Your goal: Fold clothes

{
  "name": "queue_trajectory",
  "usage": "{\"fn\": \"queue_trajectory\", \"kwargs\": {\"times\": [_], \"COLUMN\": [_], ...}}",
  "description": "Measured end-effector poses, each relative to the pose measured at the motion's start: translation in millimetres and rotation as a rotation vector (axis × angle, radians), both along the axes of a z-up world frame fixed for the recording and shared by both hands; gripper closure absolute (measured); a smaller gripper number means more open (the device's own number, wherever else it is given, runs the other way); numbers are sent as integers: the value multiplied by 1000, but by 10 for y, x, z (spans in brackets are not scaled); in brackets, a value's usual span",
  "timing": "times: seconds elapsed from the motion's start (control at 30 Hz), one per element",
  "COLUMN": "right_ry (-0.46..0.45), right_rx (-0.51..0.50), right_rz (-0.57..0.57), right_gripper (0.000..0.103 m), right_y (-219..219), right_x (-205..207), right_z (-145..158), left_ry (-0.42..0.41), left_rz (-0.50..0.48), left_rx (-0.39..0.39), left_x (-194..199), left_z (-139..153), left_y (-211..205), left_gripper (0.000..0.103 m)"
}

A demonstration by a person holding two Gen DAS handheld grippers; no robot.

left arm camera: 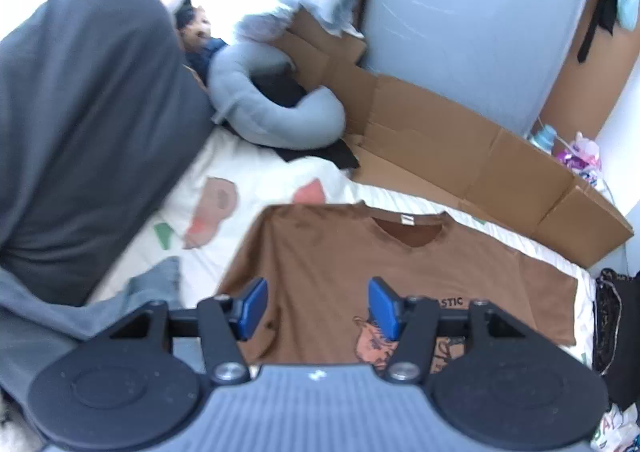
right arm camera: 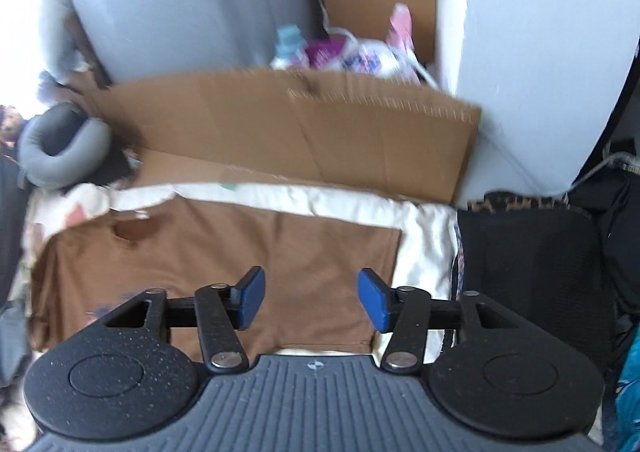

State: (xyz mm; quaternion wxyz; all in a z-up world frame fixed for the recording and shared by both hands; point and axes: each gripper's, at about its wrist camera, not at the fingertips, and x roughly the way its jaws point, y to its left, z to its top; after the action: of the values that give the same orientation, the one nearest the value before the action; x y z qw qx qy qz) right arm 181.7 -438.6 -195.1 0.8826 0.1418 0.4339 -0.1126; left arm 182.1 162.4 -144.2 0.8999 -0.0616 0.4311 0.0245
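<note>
Shirt (left arm camera: 320, 272) position first: we find the brown T-shirt spread flat on the pale printed bedsheet (left arm camera: 248, 187), print side up, collar pointing away from both tools. One sleeve (left arm camera: 548, 292) lies out flat, and we see no fold in the part on view. Its lower half is hidden under the tools, so we cannot judge the hem.

We note the left gripper (left arm camera: 318, 306) hovering above the chest area, jaws apart, with nothing between the blue pads (left arm camera: 256, 302). The right gripper (right arm camera: 311, 298) hangs likewise, jaws apart and empty, above that sleeve side; the sleeve's edge lies just ahead of it and to its right. Both views are blurred, so we cannot tell how high either tool sits over the cloth.

Our judgement: the garment lies as one laid out for folding, though an unfolded shirt alone does not settle the stage. For a clean fold, we recommend that each tool pinch a single layer at an edge, shoulder and hem on one side, and not the middle of the chest. The cloth looks thin and limp; we expect it to sag and wrinkle if lifted from one point. The cardboard (right arm camera: 304, 131) ahead and the grey pillow (left arm camera: 88, 111) beyond the left tool limit room.
</note>
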Motion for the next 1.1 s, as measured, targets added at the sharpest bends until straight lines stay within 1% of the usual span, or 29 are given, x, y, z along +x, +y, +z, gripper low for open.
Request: {"fn": "queue_trajectory", "kwargs": {"times": [0.07,0.17,0.23,0.3,0.33,0.4,0.47,0.57,0.63,0.73,0.8,0.87,0.97,1.1], "right_ry": [-14,-36,-50,-60,-66,-76,-86,-94,-101,-113,-122,-125,-128,-125], "right_rx": [6,16,22,36,43,57,65,65,71,84,98,106,118,125], "right_rz": [20,50,70,98,113,141,175,217,249,294,320,339,366,404], "right_gripper": [34,33,32,32,32,32,32,32,32,32,32,32,32,32], "right_y": [60,150,210,279,313,381,479,625,729,880,974,1070,1217,1429], "right_x": [-46,-115,-161,-139,-127,-103,-68,1,76,182,274,382,531,710], "right_z": [239,597,836,904,936,999,1035,1030,987,906,833,739,559,273], "left_ry": [-1,11,11,6,5,5,-6,-19,-30,-29,-43,-41,-36,-26], "left_rz": [10,31,37,44,52,71,81,66,61,34,11,7,4,-23], "left_rx": [12,37,74,107,107,89,67,78,92,92,84,77,67,76], "left_x": [-120,-267,-343,-417,-441,-459,-449,-381,-341,-251,-185,-97,36,169], "left_z": [122,255,348,444,477,510,498,395,311,176,57,-122,-408,-823], "left_y": [127,286,348,407,443,515,565,557,529,469,435,422,411,389], "left_gripper": [44,44,44,45,45,52,55,57,61,61,62,63,69,70]}}
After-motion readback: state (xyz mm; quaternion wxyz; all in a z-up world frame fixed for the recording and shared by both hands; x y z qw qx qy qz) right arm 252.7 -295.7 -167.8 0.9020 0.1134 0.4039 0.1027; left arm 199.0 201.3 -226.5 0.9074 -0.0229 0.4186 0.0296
